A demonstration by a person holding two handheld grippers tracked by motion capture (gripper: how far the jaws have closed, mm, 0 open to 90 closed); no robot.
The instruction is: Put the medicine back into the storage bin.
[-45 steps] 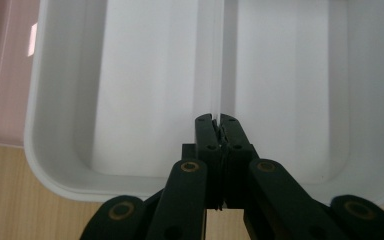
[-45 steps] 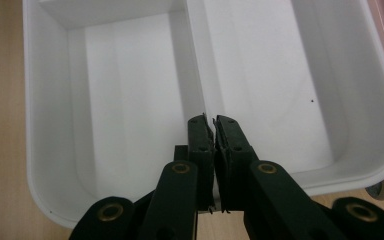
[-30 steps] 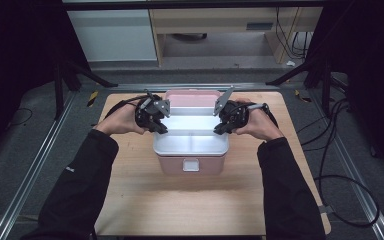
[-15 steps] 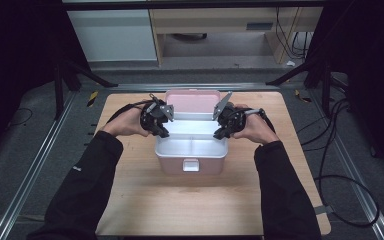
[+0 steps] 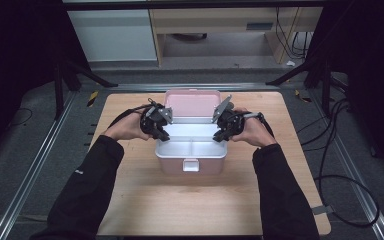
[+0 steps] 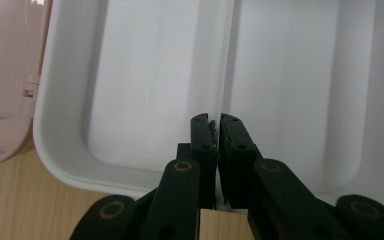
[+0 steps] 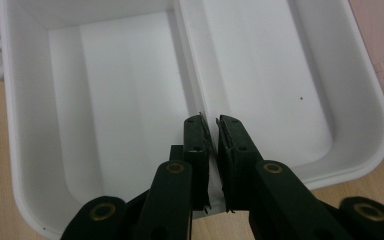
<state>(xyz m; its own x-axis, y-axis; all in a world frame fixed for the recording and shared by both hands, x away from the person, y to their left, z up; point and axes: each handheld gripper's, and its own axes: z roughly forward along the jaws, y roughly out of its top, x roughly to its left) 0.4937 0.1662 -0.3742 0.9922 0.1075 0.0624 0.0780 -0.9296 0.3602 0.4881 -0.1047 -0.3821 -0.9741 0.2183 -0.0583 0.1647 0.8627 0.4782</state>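
Observation:
A pink box (image 5: pixel 190 162) stands open at the middle of the table, its lid (image 5: pixel 192 100) tilted back. In it sits a white tray (image 5: pixel 192 147) with two compartments. My left gripper (image 5: pixel 162 134) is at the tray's left end and my right gripper (image 5: pixel 219 134) at its right end. In the left gripper view the gripper (image 6: pixel 216 122) pinches the end of the divider of the tray (image 6: pixel 145 75). In the right gripper view the gripper (image 7: pixel 210 125) does the same on the tray (image 7: pixel 105 100). Both pairs of jaws have just been easing open a little, the divider still between them.
The wooden table (image 5: pixel 145 200) has bare room in front of the box and to both sides. A white latch (image 5: pixel 190 165) sits on the box front. Metal rails and cables lie on the floor beside the table. Both tray compartments hold nothing.
Both hands have come down together, and the white tray has sunk with them into the pink box.

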